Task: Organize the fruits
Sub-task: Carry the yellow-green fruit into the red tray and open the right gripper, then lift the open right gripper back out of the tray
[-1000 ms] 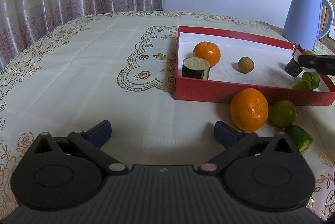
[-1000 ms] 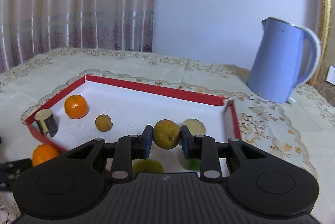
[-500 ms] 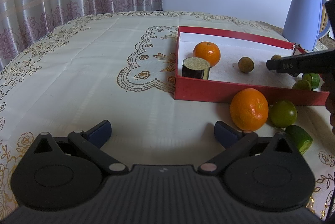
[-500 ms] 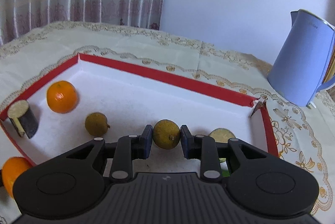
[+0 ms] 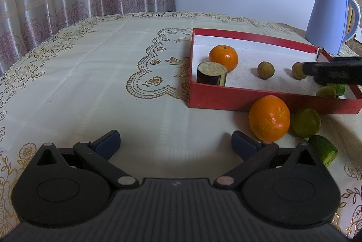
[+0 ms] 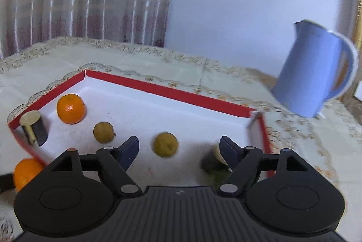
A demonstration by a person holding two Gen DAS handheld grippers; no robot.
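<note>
**Right hand-held gripper letting a small brown fruit go inside the red tray**

The right hand-held gripper [image 6: 178,148] is opening its jaws over the white floor of the red tray [image 6: 172,92], and the small brown fruit [image 6: 165,144] is sitting between the blue fingertips [image 6: 130,147] with clear gaps on both sides, so nothing is pressing on it. From the left wrist view the same fruit [image 5: 298,70] is lying just at the tip of the dark right gripper, beside a second brown fruit [image 5: 265,70], an orange [image 5: 223,57] and a dark cut cylinder [image 5: 211,73] already in the tray.

This is looking like the drop-off step of one placement. Next, the right hand is probably needing to back out without nudging the loose fruit, which could roll on the flat floor.

Outside the tray on the desk [image 5: 90,83], a large orange [image 5: 269,121], a green lime [image 5: 305,122] and a cut lime piece [image 5: 323,150] are waiting against the near wall.

The left hand-held gripper [image 5: 175,143] is hovering low over the desk, tilted downward, jaws spread wide and empty, with the large orange just beyond its right fingertip. The right gripper is angling down into the tray.
</note>
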